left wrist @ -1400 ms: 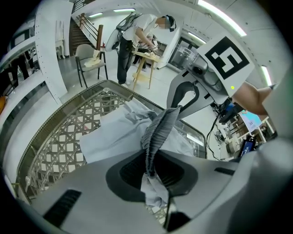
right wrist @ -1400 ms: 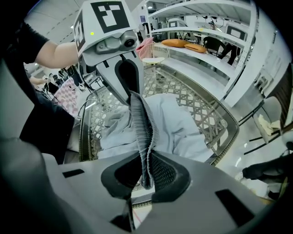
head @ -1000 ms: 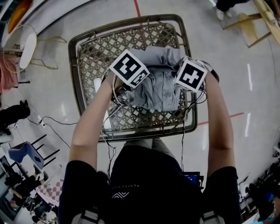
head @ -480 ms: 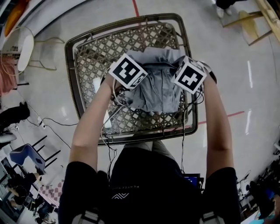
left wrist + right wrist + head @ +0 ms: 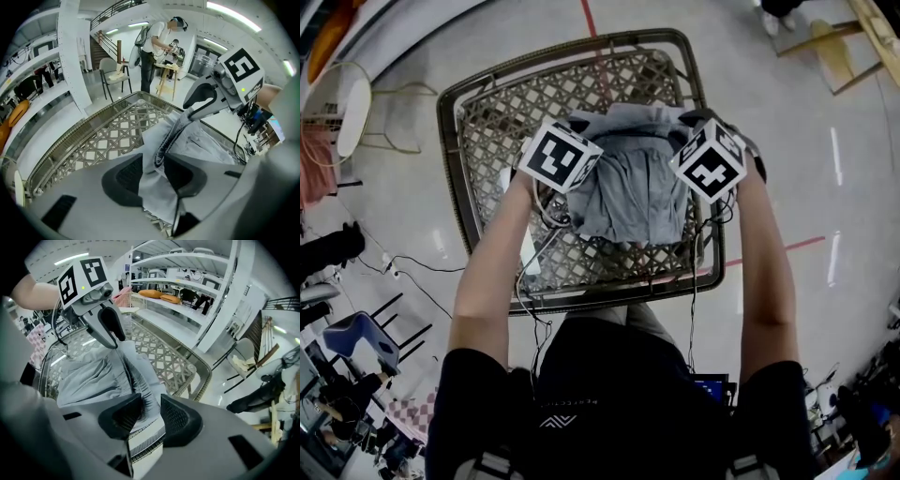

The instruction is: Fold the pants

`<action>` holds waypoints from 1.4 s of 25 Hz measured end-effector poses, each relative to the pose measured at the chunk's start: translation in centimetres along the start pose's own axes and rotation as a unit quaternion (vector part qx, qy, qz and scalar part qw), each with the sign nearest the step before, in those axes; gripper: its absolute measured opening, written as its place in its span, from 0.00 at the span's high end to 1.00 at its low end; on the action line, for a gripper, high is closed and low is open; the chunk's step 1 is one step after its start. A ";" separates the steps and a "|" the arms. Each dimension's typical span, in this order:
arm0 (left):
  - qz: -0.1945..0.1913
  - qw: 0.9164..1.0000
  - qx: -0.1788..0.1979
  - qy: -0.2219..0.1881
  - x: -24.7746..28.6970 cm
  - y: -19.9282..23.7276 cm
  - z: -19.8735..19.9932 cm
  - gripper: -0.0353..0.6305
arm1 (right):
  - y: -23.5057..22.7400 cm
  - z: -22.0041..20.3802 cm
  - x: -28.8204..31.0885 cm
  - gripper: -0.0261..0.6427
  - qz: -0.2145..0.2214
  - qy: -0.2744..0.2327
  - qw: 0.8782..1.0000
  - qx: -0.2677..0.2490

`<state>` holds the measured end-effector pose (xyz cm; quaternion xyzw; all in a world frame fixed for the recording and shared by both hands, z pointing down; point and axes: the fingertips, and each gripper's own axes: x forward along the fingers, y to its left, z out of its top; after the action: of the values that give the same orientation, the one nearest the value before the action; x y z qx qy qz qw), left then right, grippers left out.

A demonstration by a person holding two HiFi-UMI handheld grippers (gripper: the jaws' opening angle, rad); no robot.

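Grey pants (image 5: 637,187) lie folded on the lattice table (image 5: 487,112), with the elastic waistband at the far edge. My left gripper (image 5: 152,174) sits at the waistband's left end. Its jaws have just been opening, and the band (image 5: 161,147) hangs loosely between the pads. My right gripper (image 5: 150,412) is at the band's right end. Its jaws have also just been opening, and the ribbed band (image 5: 143,399) lies between them against one pad. The head view shows only the marker cubes (image 5: 560,155) (image 5: 710,159) over the cloth.
The table's metal rim (image 5: 708,234) runs close by my right gripper, with shiny floor beyond it. Cables (image 5: 539,253) hang from both grippers over the near tabletop. A person (image 5: 152,47) stands at a wooden stand beyond the table. Shelves (image 5: 187,301) line the right side.
Both cubes have shifted a little apart and tilted, the left one moving leftward. The pants' far edge has sunk toward the tabletop.
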<state>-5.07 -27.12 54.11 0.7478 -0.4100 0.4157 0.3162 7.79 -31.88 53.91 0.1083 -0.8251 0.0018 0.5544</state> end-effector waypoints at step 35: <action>0.102 0.963 -0.103 -0.225 -7.7 -8.6 -1.1 0.93 | 7.4 -2.4 -7.7 0.90 -0.080 -0.169 0.932 0.310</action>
<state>-0.38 -19.58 46.69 0.7399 -0.5851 0.2217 0.2471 11.48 -22.98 48.63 0.3392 -0.8538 0.1944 0.3438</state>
